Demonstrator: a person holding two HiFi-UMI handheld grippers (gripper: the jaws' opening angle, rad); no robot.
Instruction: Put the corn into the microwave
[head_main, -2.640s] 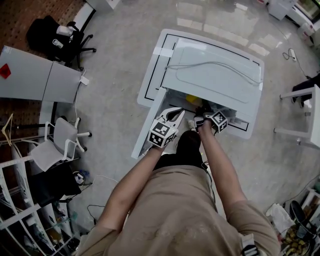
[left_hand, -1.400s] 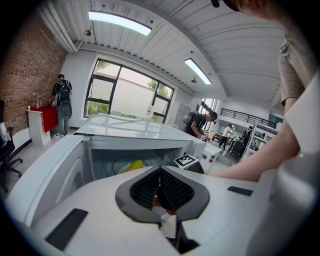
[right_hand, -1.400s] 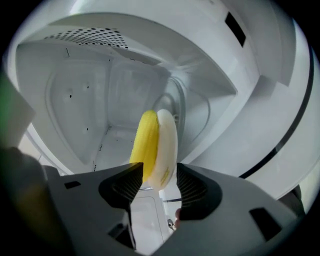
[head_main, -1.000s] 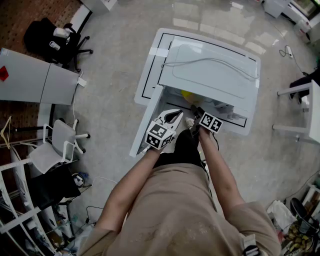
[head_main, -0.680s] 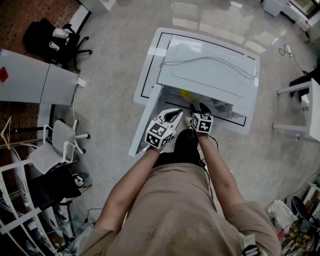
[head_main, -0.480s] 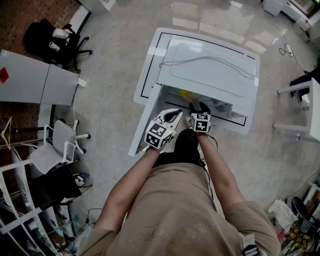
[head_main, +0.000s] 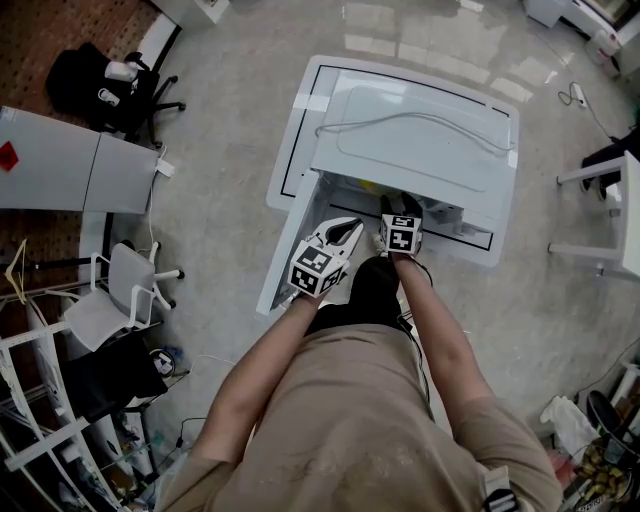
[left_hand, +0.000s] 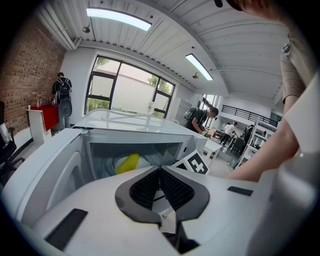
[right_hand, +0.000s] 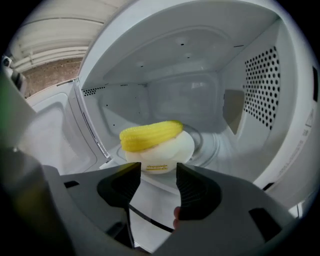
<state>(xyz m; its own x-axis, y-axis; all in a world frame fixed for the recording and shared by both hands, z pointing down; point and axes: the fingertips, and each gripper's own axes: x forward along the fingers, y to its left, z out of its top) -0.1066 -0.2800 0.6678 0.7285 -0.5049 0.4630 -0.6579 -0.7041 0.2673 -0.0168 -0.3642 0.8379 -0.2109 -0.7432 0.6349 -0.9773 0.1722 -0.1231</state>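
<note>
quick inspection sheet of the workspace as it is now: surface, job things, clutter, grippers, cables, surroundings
surface: white table with a black border line; it carries the microwave.
job's things: corn lies on a white dish inside the microwave; door open to the left.
clutter: nothing seen on the table.
grippers: left gripper has its jaws together and empty, in front of the microwave; right gripper has its jaws apart and empty, at the opening just short of the dish.
cables: one cable lies across the microwave's top; a floor cable at far right.
surroundings: white chair, black chair, grey floor.
</note>
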